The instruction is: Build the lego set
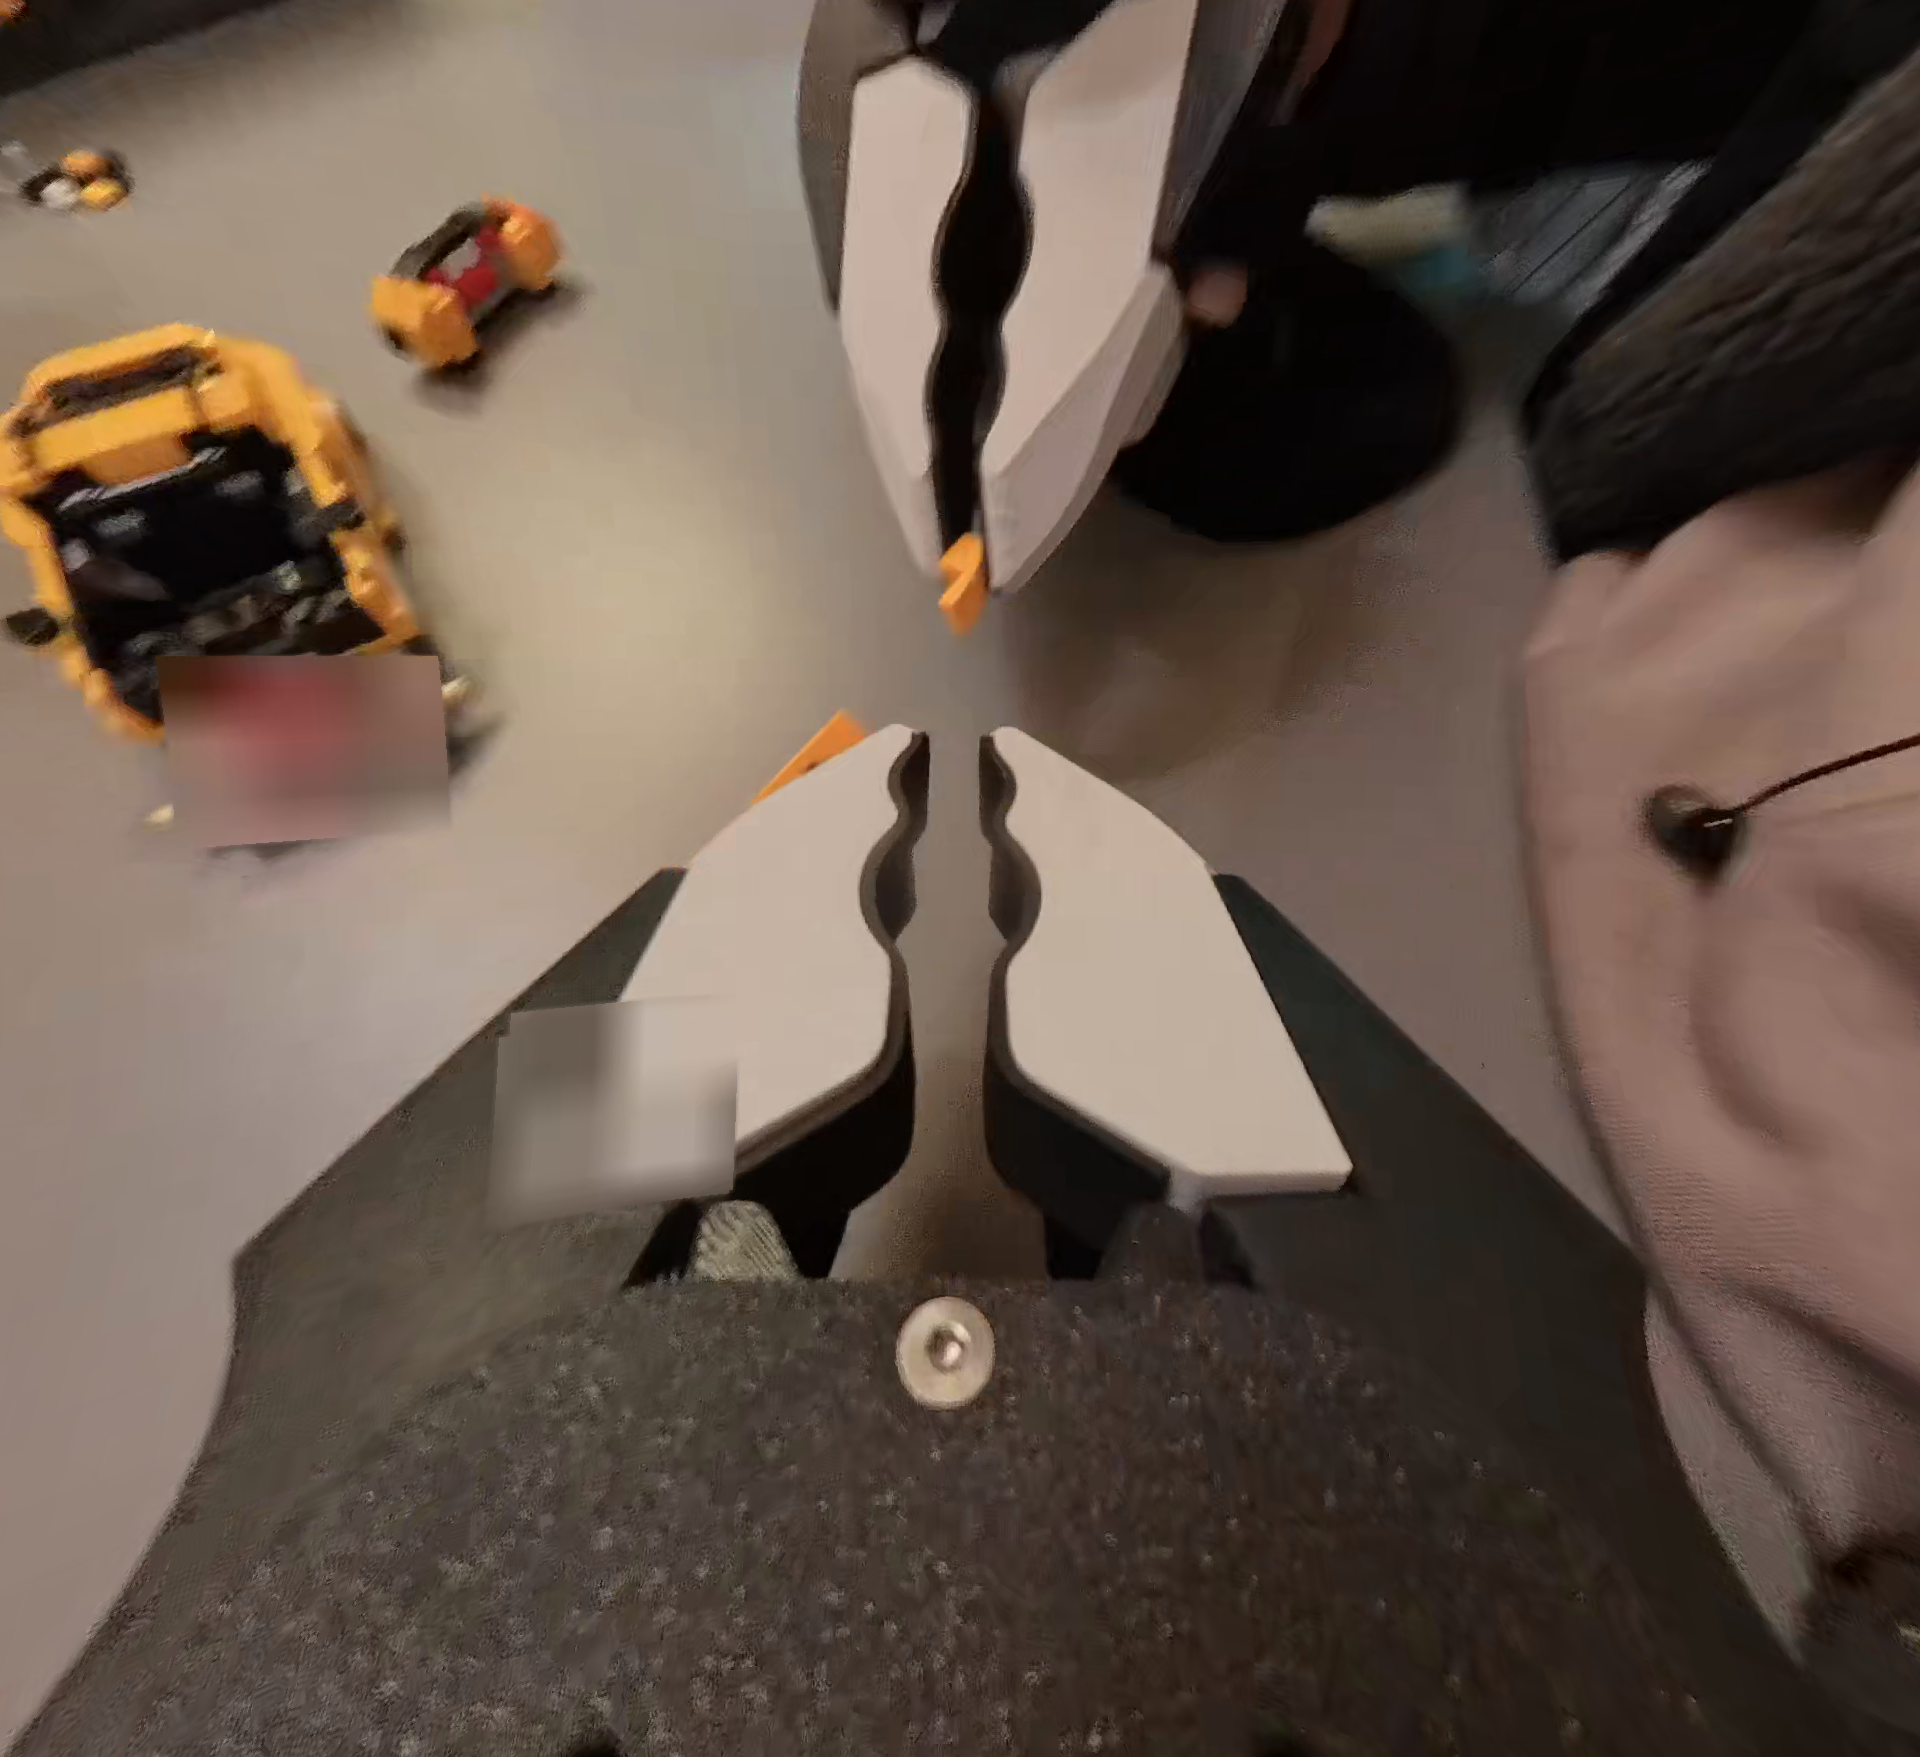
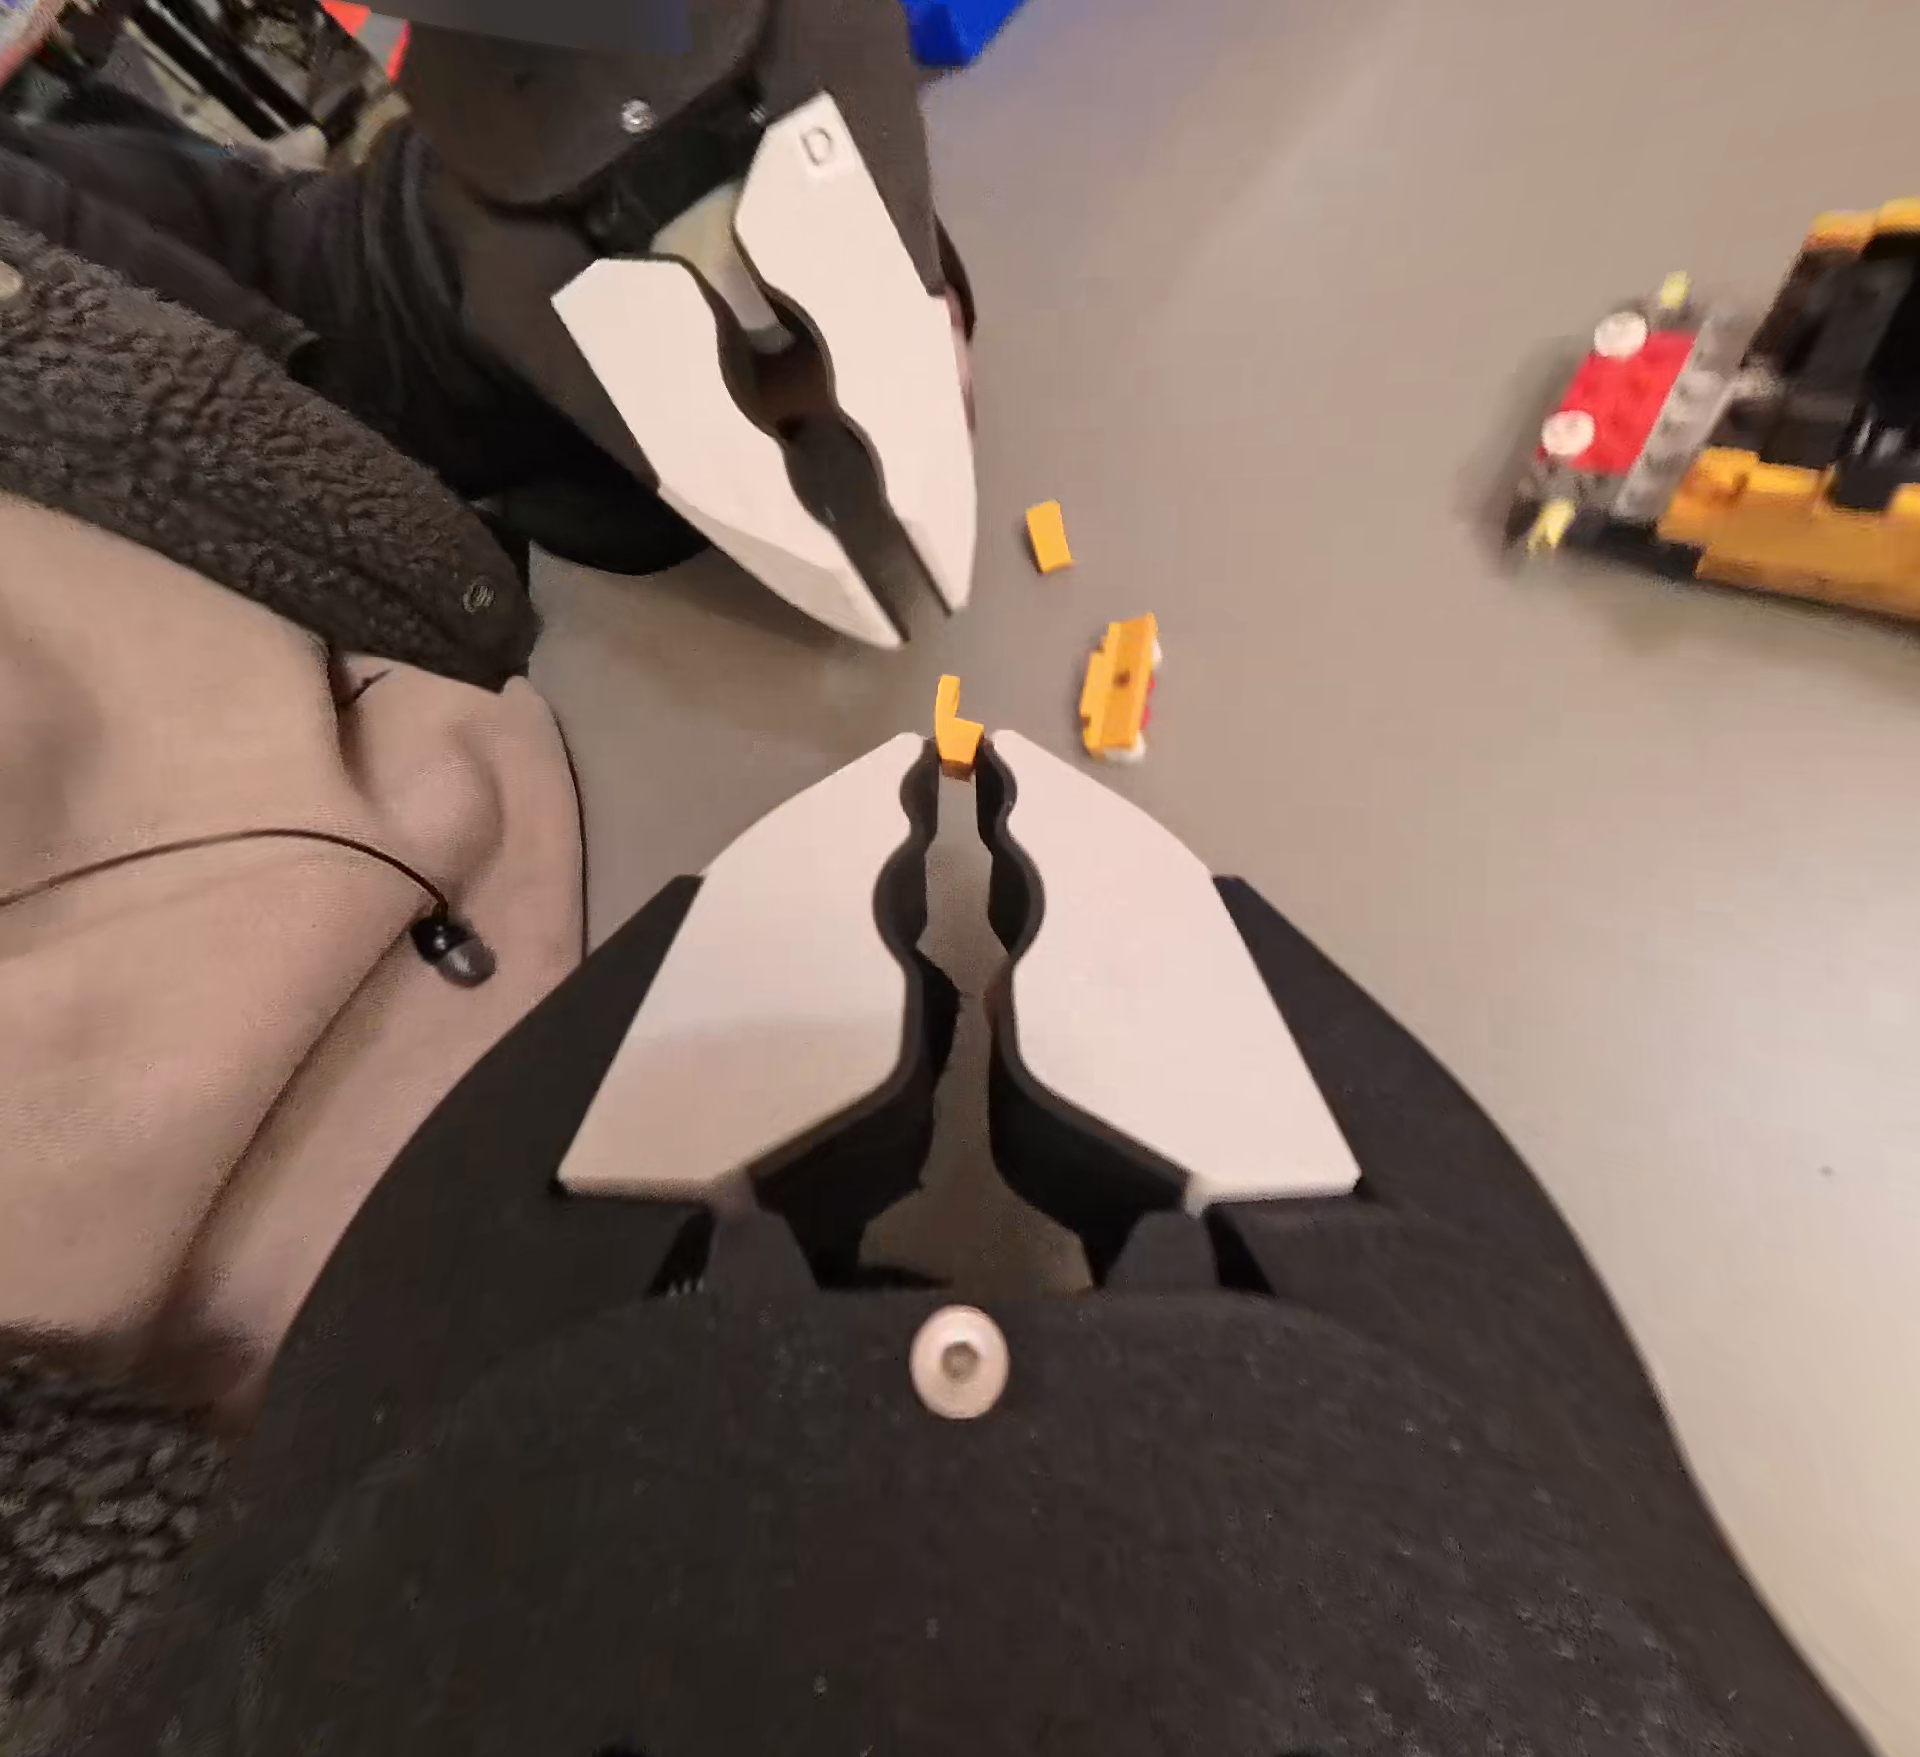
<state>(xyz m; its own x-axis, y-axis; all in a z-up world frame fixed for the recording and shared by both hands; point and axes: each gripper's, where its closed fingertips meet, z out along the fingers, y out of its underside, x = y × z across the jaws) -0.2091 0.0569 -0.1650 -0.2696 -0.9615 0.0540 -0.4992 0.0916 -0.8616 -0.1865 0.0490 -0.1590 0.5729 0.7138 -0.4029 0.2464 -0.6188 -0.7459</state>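
Your right tongs point(image 2: 958, 743) pinch a small orange bracket piece point(image 2: 953, 720) at the very tips, lifted above the grey worktop point(image 2: 1455, 980). Your left tongs point(image 1: 953, 746) face them, tips slightly parted with nothing between them. Just past the bracket, an orange flat tile point(image 2: 1047, 536) and a small orange assembly point(image 2: 1119, 686) lie on the worktop. The half-built orange car point(image 1: 197, 523) sits towards the worktop's left side in the left wrist view, a small axle block point(image 1: 468, 284) beyond it.

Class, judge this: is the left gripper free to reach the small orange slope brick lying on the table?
Probably yes: the left gripper is open and empty, and the slope brick lies just beside its tips on bare table.
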